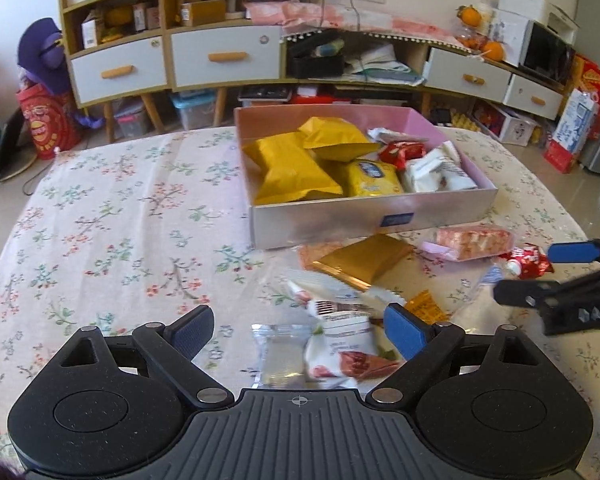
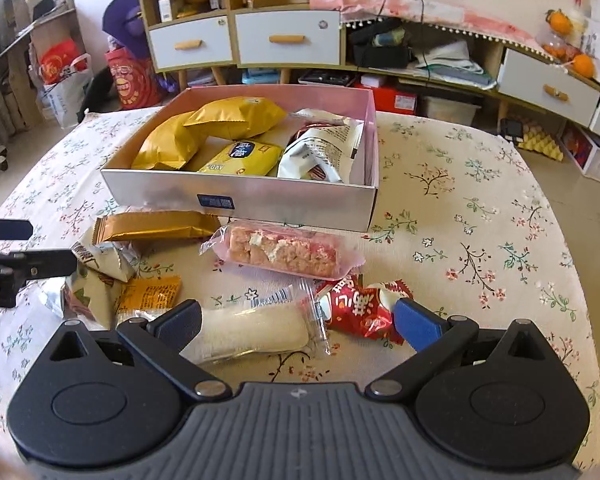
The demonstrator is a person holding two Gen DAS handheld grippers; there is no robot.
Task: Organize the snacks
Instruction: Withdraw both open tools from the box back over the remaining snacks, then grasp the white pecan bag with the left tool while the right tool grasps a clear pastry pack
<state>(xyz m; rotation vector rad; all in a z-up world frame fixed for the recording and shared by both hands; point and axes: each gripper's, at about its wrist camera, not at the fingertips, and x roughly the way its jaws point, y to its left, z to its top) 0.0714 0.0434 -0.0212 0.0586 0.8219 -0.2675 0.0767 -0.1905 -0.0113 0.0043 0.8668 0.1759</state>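
Observation:
A pink box [image 1: 372,220] [image 2: 260,200] holds yellow, white and red snack packets. In front of it on the floral tablecloth lie loose snacks: a gold packet [image 1: 364,258] [image 2: 152,226], a pink crispy bar [image 1: 472,242] [image 2: 284,254], a red packet [image 1: 528,262] [image 2: 360,308] and a small orange packet [image 1: 426,306] [image 2: 150,292]. My left gripper [image 1: 298,332] stands open over a clear wrapper [image 1: 278,356] and a white-and-red packet [image 1: 340,356]. My right gripper [image 2: 298,324] is open wide, with a white cake in clear wrap [image 2: 256,328] and the red packet between its fingers, not squeezed.
Each gripper shows in the other's view: the right gripper [image 1: 560,276] and the left gripper [image 2: 20,248]. A cabinet with white drawers [image 1: 224,60] [image 2: 288,38] stands beyond the table's far edge. Bare tablecloth [image 1: 120,220] [image 2: 480,220] lies on either side of the box.

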